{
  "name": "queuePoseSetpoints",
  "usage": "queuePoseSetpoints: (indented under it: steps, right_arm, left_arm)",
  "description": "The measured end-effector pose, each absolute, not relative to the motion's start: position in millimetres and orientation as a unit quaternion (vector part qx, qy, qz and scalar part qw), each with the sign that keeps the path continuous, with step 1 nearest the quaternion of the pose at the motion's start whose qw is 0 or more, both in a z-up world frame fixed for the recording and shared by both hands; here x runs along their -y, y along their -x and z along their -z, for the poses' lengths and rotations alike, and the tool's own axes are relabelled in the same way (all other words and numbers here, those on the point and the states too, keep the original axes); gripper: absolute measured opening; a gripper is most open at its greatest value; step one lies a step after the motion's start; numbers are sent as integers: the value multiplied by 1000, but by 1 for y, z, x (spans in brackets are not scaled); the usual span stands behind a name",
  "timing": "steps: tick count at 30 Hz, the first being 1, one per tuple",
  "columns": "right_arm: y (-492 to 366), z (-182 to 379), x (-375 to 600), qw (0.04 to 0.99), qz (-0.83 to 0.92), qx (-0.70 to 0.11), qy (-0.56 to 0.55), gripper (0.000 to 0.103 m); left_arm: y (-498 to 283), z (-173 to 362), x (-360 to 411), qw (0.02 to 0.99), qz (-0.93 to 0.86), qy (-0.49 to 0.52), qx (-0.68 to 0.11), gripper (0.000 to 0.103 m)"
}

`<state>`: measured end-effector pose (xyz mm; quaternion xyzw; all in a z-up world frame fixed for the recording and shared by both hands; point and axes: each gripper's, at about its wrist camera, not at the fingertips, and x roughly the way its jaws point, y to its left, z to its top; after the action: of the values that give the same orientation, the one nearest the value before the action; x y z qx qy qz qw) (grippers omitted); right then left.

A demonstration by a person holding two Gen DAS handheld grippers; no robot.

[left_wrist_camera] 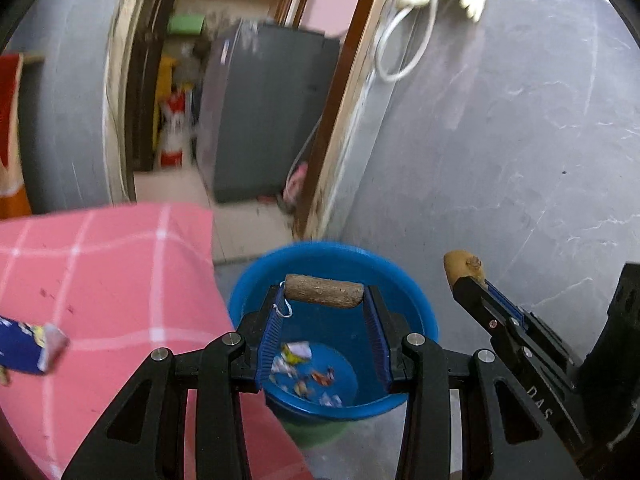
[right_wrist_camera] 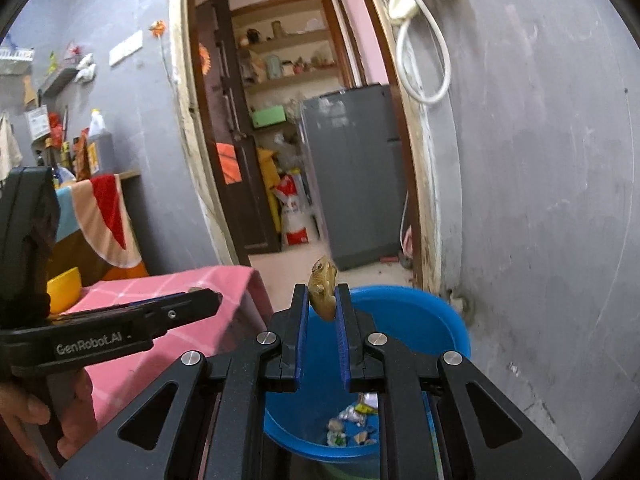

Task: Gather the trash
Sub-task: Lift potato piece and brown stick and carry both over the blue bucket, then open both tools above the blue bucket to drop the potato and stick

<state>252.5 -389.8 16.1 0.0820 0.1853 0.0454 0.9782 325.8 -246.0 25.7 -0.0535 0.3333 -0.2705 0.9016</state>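
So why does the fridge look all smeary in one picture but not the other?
In the left wrist view the grey fridge and doorway are streaked with motion blur, while the brown stick in the left gripper stays sharp. In the right wrist view the fridge is fairly crisp; the fisheye bends the walls in both.

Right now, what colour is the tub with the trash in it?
Blue. The tub shows best in the left wrist view.
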Motion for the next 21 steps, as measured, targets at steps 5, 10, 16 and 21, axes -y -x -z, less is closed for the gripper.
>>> queuePoseSetpoints:
  steps: [5, 10, 16, 21]
  right_arm:
    - [-259, -4, 395, 973, -41, -208, -87, 12]
    - [-261, 2, 399, 970, -37, -221, -99, 18]
    - [-254, -6, 396, 973, -36, -208, -97, 28]
    - [-244, -24, 389, 979, -35, -182, -86, 42]
  left_arm:
    - [-335, -13, 250, 892, 267, 54, -361, 35]
    - [-336, -8, 247, 889, 261, 45, -373, 42]
    - [-329, -11, 231, 898, 255, 60, -354, 49]
    - [-315, -28, 209, 915, 242, 74, -315, 63]
